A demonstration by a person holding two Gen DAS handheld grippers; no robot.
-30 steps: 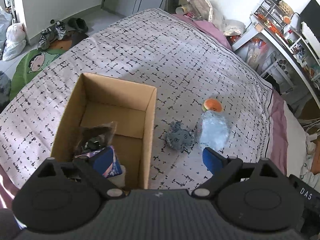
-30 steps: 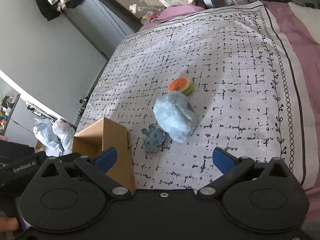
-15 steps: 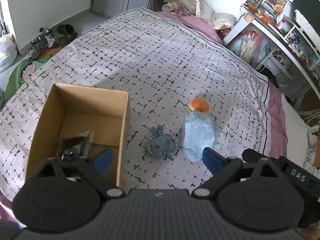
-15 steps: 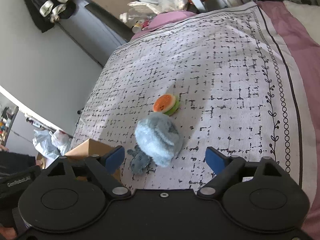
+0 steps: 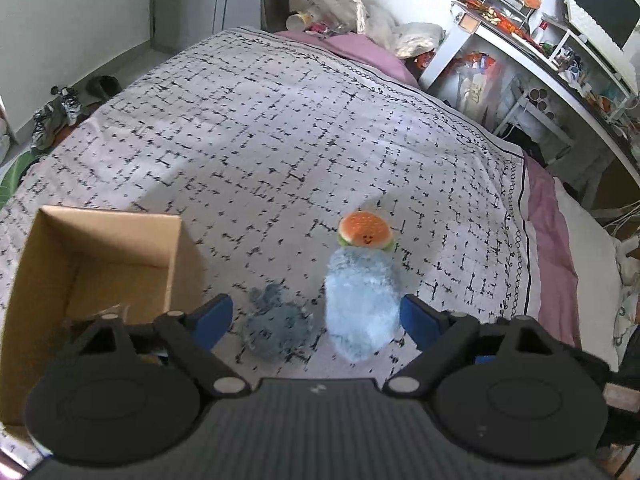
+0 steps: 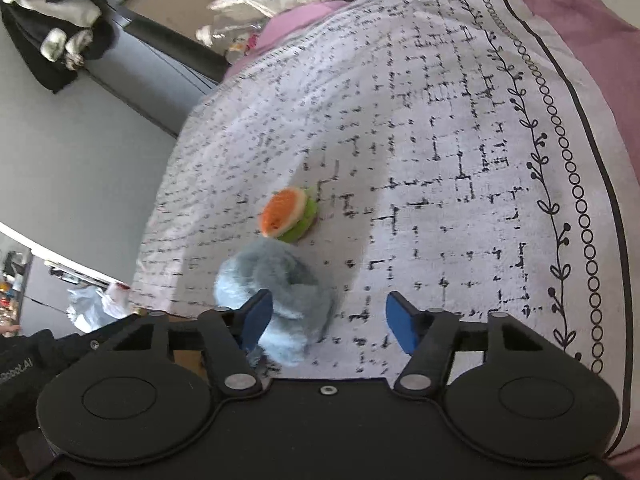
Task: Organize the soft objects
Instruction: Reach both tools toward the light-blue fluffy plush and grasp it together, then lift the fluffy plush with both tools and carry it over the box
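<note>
Blue pads of my right gripper (image 6: 329, 322), half-closed and closing, and my still-wide left gripper (image 5: 316, 318) have dropped over the pale-blue plush (image 6: 276, 300), neither clamped; pickup for the box (image 5: 48, 280) looks imminent.

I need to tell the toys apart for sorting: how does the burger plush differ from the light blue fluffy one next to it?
The burger plush is small, round, orange over green, with a printed face; the light blue plush is much larger, elongated, shaggy and plain. The burger lies farther from both grippers; the blue one lies nearer. Both rest on the bedspread, outside the cardboard box.

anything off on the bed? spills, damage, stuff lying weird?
Nothing damaged or spilled. Three soft toys lie loose on the bedspread beside the cardboard box, not yet in it: burger plush, light blue plush, grey plush.
</note>
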